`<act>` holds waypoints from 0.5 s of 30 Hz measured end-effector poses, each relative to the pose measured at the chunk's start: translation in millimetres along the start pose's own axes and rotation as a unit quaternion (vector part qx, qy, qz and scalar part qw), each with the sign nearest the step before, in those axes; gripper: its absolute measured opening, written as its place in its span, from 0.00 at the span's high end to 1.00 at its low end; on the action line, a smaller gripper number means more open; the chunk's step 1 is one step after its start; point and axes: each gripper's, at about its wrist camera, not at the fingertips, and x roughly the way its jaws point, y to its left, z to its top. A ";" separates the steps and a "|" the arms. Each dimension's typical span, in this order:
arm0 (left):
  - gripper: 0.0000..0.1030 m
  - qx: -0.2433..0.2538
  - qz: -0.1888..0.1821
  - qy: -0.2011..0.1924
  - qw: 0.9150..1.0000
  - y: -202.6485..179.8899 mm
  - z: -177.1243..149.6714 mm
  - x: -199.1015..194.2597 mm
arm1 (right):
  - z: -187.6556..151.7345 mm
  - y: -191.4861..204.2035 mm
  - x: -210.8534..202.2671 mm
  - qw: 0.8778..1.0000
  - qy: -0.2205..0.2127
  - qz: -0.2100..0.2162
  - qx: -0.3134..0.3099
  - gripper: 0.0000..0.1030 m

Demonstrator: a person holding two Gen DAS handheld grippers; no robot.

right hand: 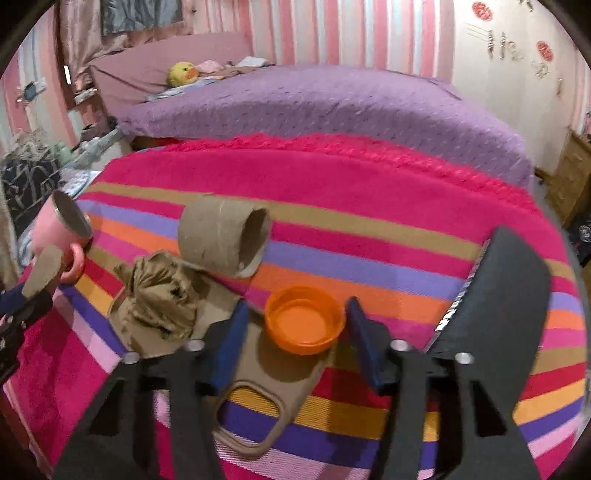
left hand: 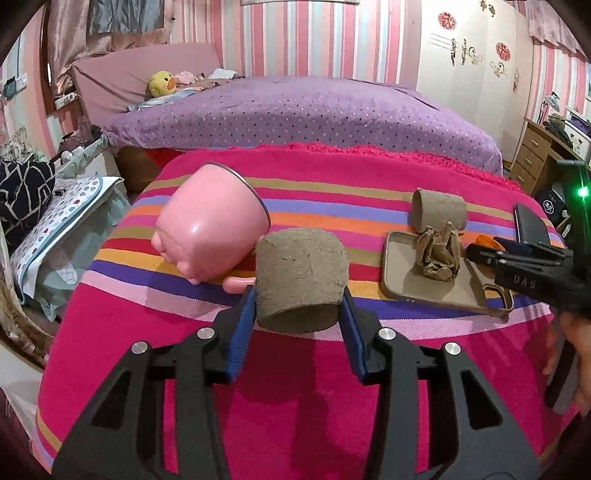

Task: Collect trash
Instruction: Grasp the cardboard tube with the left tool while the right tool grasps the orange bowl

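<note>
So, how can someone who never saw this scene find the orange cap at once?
Start at the pink striped towel spread before the purple bed. On it lies a beige phone case, with crumpled brown paper at one end. The small round orange plastic cap sits open side up at the case's edge; it is the only orange object among dull brown trash.

Pink-and-white striped walls close in the room. A bed under a purple dotted cover has a mauve headboard and a yellow duck plush at its pillows. A white wardrobe with stuck-on ornaments stands at right, beside a wooden drawer unit. Satin-looking curtains hang upper left, possibly over a window.
</note>
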 end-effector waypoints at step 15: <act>0.59 0.023 -0.016 -0.028 0.999 -45.4 -16.4 -47.9 | -60.5 -17.1 -142.2 0.989 -0.122 -0.070 -0.038 0.61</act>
